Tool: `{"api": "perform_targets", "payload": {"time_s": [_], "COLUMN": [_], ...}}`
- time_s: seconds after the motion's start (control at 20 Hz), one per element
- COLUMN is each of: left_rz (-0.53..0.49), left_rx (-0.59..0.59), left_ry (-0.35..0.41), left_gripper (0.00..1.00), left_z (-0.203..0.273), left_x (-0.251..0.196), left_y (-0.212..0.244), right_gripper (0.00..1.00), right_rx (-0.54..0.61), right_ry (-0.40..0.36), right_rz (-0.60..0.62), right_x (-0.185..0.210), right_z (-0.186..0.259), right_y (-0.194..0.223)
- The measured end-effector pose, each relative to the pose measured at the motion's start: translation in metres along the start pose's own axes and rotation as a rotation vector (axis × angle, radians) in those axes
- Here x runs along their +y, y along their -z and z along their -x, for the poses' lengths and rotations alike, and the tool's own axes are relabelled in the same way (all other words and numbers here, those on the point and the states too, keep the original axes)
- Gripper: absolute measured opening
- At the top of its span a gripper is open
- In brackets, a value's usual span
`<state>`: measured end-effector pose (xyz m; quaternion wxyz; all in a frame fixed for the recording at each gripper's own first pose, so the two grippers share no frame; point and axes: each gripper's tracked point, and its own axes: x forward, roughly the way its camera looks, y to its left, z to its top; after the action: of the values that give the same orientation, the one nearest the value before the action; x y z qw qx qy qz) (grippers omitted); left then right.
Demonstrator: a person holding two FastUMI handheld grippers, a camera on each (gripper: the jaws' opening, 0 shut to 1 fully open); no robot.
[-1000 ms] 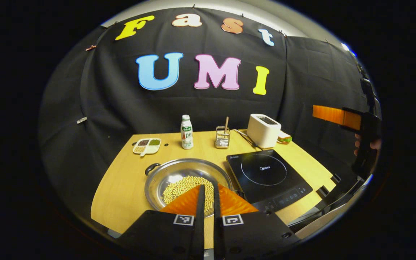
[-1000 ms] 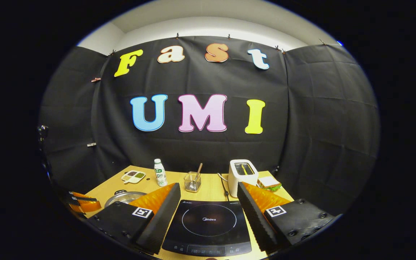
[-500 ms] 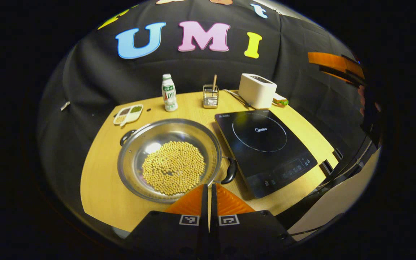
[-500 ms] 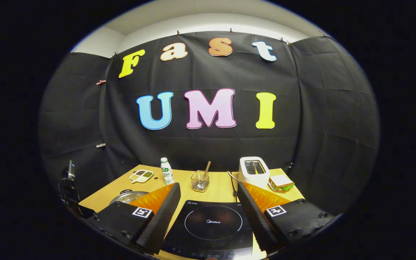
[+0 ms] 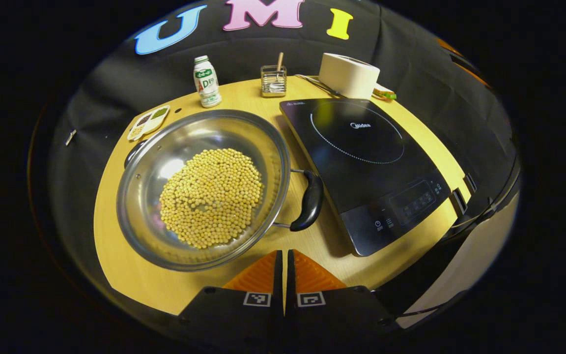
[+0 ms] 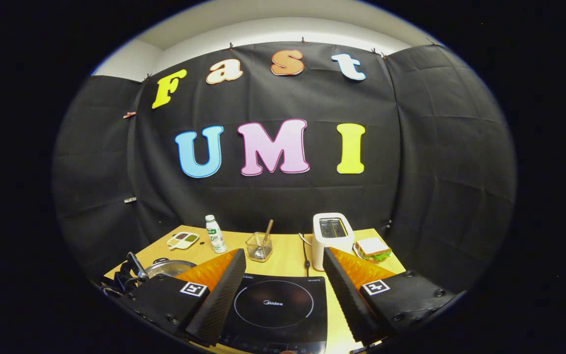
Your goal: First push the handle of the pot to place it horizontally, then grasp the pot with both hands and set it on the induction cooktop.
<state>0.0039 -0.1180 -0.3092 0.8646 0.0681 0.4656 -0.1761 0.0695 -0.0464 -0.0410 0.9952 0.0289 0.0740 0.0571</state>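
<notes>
Bench (image 5: 130, 275) carries everything; the pot (image 5: 203, 187) is my landmark. Induction cooktop (image 5: 361, 162) lies just right of the pot, bare. Pot sits bench-left, full of pale beans (image 5: 212, 196), its near handle (image 5: 307, 200) angled toward the cooktop corner. Step in hand, I judge: the handle push, not yet begun. Left gripper (image 5: 283, 260) hovers in front of the pot, fingers together, touching nothing. Right gripper (image 6: 283, 290) hangs above the cooktop, fingers apart. The push needs a sideways nudge; little room between handle and cooktop edge.
</notes>
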Motion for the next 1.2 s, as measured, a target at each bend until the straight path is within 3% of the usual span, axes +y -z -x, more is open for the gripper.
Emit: {"api": "perform_targets", "payload": {"time_s": [0.45,0.85,1.2], "left_rz": [-0.089,-0.02,-0.043], "left_rx": [0.036,0.012,-0.013], "left_ry": [0.0,0.0,-0.005], "left_gripper": [0.05,0.05,0.05], "left_z": [-0.022,-0.038,-0.053], "left_x": [-0.014,-0.015,-0.014], "left_y": [-0.021,-0.054,-0.085], "right_gripper": [0.97,0.97,0.97], "right_rx": [-0.019,-0.001,0.006], "right_ry": [0.057,0.086,0.106], "right_rz": [0.02,0.004,0.007], "right_x": [-0.031,-0.048,-0.057], "right_z": [0.011,0.012,0.012], "right_y": [-0.001,0.004,0.006]}}
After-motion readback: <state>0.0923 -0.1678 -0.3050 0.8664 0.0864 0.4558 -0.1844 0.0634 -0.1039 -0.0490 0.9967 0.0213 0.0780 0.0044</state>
